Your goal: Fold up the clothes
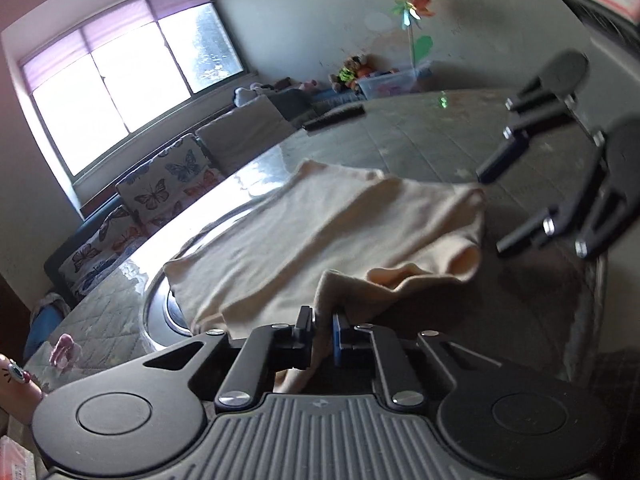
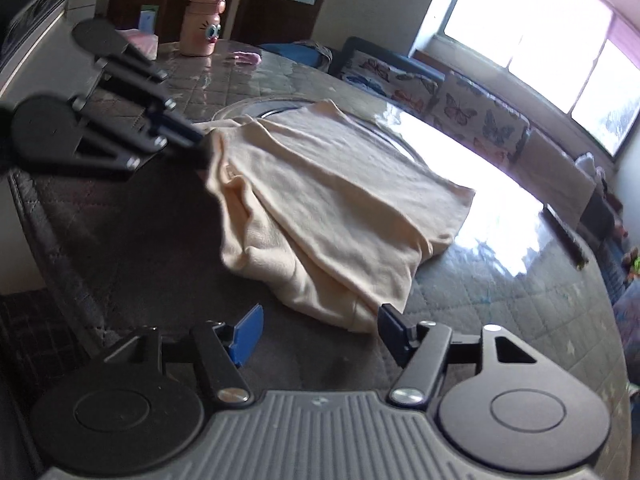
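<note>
A cream garment lies partly folded on the round table. My left gripper is shut on a near edge of the garment, the cloth pinched between its jaws. In the right wrist view the garment lies in the middle, and the left gripper grips its left corner. My right gripper is open and empty, just short of the garment's near edge. It also shows in the left wrist view at the right, jaws apart.
A round glass turntable lies under the garment. A pink bottle and a pink item stand at the table's far side. A butterfly-print sofa runs under the window. A dark bar lies on the table.
</note>
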